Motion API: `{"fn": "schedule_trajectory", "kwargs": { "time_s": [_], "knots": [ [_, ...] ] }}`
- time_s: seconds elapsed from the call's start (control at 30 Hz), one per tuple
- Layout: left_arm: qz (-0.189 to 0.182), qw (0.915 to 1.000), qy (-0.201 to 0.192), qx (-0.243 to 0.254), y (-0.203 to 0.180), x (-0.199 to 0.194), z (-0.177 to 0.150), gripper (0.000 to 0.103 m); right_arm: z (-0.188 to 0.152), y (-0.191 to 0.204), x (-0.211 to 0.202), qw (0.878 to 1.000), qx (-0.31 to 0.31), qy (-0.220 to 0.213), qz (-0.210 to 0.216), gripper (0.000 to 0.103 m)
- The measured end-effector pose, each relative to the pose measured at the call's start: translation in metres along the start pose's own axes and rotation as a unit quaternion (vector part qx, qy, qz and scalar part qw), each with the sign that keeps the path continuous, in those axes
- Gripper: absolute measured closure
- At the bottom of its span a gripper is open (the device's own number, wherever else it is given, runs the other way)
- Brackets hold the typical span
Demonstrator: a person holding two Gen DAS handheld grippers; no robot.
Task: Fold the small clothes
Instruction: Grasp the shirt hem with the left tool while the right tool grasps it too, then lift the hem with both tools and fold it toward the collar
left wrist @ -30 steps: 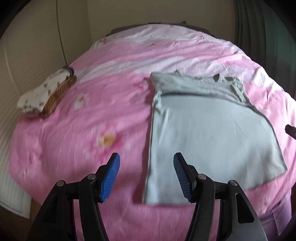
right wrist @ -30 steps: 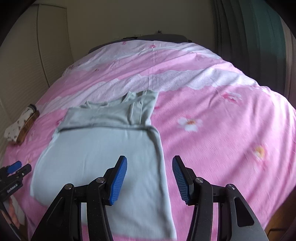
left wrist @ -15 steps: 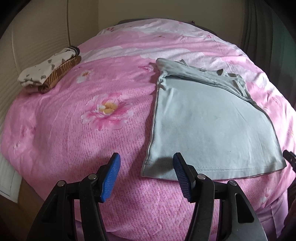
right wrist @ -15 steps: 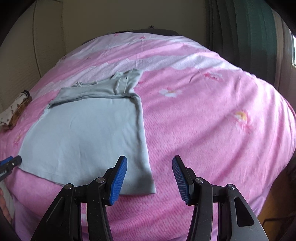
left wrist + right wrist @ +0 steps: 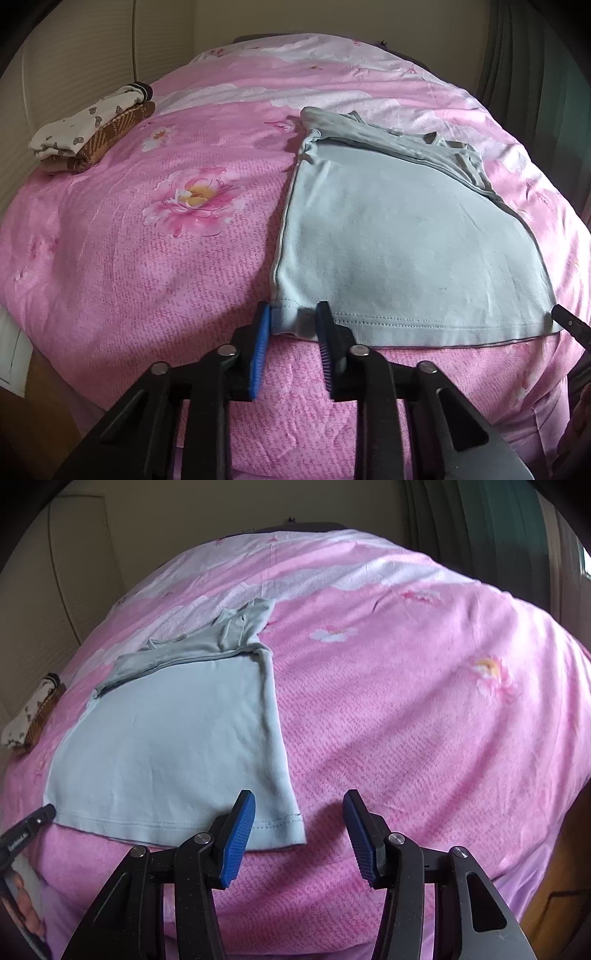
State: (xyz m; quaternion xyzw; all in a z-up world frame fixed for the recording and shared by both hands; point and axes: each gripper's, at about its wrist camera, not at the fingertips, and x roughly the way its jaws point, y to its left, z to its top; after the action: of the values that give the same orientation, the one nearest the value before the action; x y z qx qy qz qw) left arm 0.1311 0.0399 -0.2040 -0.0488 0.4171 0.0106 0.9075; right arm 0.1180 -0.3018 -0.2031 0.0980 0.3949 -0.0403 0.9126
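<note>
A pale green shirt (image 5: 406, 236) lies flat on the pink floral bedcover (image 5: 155, 258), sleeves folded in at the far end and hem toward me. My left gripper (image 5: 293, 314) is closing on the hem's left corner, and the cloth bunches between its blue pads. In the right wrist view the shirt (image 5: 166, 738) has its right hem corner under my right gripper (image 5: 299, 801). Those jaws are closing slightly but stand wide, and the pads are clear of the cloth. Each gripper's tip shows in the other's view: right gripper (image 5: 569, 325), left gripper (image 5: 33, 823).
A small stack of folded clothes (image 5: 92, 133), one white and patterned and one brown, sits at the bed's far left; it is also in the right wrist view (image 5: 33, 716). A dark curtain (image 5: 480, 524) hangs at the right. The bed's front edge drops away just below the hem.
Both grippers have come down to the shirt's hem. The left jaws have narrowed onto the left corner. The right jaws stay wide over the right corner.
</note>
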Motion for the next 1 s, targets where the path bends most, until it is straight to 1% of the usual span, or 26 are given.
{"fn": "schedule_trajectory", "kwargs": {
  "time_s": [0.03,0.07,0.1,0.17,0.23,0.37,0.5,0.63,0.83,1.0],
  "knots": [
    [0.0,1.0,0.0,-0.001,0.0,0.0,0.0,0.089,-0.001,-0.001,0.001,1.0,0.003,0.002,0.003,0.06],
    [0.0,1.0,-0.001,-0.001,0.0,-0.001,-0.001,0.09,-0.001,-0.001,0.001,1.0,0.004,0.005,0.006,0.065],
    [0.0,1.0,-0.001,-0.001,0.0,-0.001,-0.001,0.091,-0.001,-0.001,0.002,1.0,0.006,0.007,0.012,0.068],
    [0.0,1.0,-0.002,-0.003,0.0,-0.002,-0.001,0.093,-0.002,-0.002,0.003,0.999,0.011,0.015,0.026,0.079],
    [-0.001,1.0,-0.004,-0.002,0.0,-0.003,-0.001,0.094,-0.003,-0.004,0.004,0.999,0.022,0.025,0.04,0.081],
    [0.002,1.0,-0.007,-0.001,-0.001,-0.007,-0.003,0.095,-0.004,-0.009,0.003,0.998,0.031,0.028,0.048,0.092],
    [0.008,0.9998,-0.016,-0.006,0.001,-0.013,-0.002,0.095,-0.005,-0.01,-0.003,0.998,0.036,0.021,0.057,0.096],
    [0.008,0.9994,-0.031,-0.011,0.002,-0.026,0.009,0.095,0.002,-0.01,-0.018,0.997,0.036,-0.006,0.061,0.096],
    [-0.001,0.9971,-0.073,-0.022,0.002,-0.054,0.045,0.095,0.029,-0.008,-0.049,0.994,0.04,-0.06,0.077,0.096],
    [-0.006,0.995,-0.097,-0.024,-0.002,-0.063,0.077,0.095,0.056,-0.004,-0.068,0.99,0.047,-0.093,0.095,0.097]
  ]
}}
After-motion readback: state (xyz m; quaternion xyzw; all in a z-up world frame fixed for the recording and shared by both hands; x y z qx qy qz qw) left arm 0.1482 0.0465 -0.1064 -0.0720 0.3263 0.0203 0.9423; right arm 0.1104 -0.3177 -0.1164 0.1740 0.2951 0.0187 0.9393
